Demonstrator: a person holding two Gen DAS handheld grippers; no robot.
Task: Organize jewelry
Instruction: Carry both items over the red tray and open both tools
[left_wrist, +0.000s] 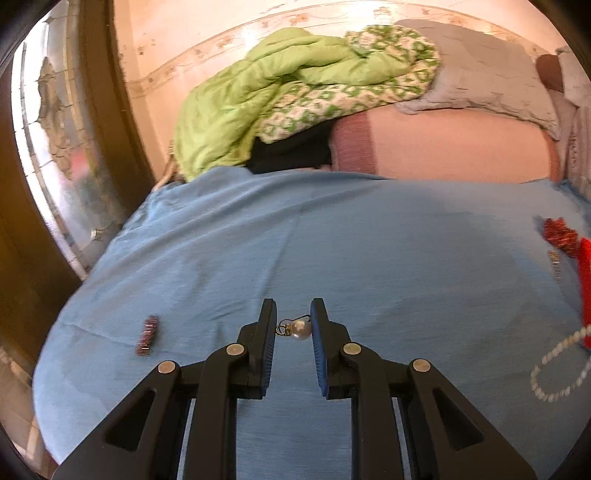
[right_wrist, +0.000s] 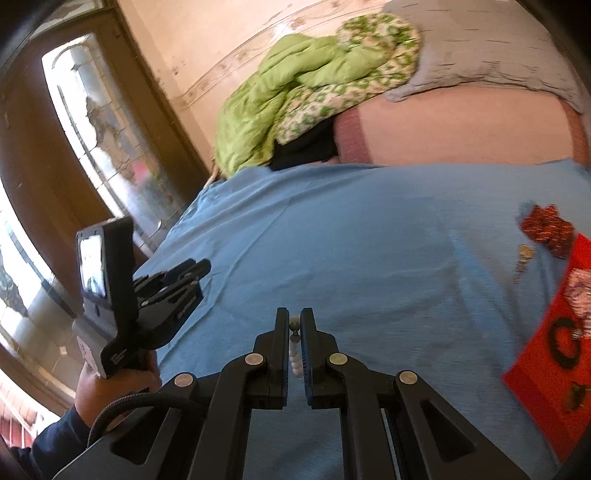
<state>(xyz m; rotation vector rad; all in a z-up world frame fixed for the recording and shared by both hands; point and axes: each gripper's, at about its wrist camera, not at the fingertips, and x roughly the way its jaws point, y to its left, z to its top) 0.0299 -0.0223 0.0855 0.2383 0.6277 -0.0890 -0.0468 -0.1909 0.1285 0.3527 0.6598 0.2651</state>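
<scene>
My left gripper (left_wrist: 293, 326) is open over the blue sheet (left_wrist: 332, 240), and a pearl earring (left_wrist: 298, 328) lies between its fingertips. A dark red clip (left_wrist: 148, 335) lies to its left. My right gripper (right_wrist: 294, 328) is shut on a white bead necklace (right_wrist: 295, 354), whose clasp shows at the tips. The necklace's loop also shows in the left wrist view (left_wrist: 561, 365) at the right edge. A red jewelry tray (right_wrist: 554, 347) holds a dark ring and small pieces at the right. A red beaded piece (right_wrist: 546, 227) and a small gold earring (right_wrist: 522, 258) lie beside it.
A green quilt (left_wrist: 288, 96), a grey pillow (left_wrist: 480, 70) and a pink blanket (left_wrist: 443, 144) lie at the bed's far end. A wooden door with glass (left_wrist: 55, 147) stands to the left. The left hand-held gripper (right_wrist: 147, 295) shows in the right wrist view.
</scene>
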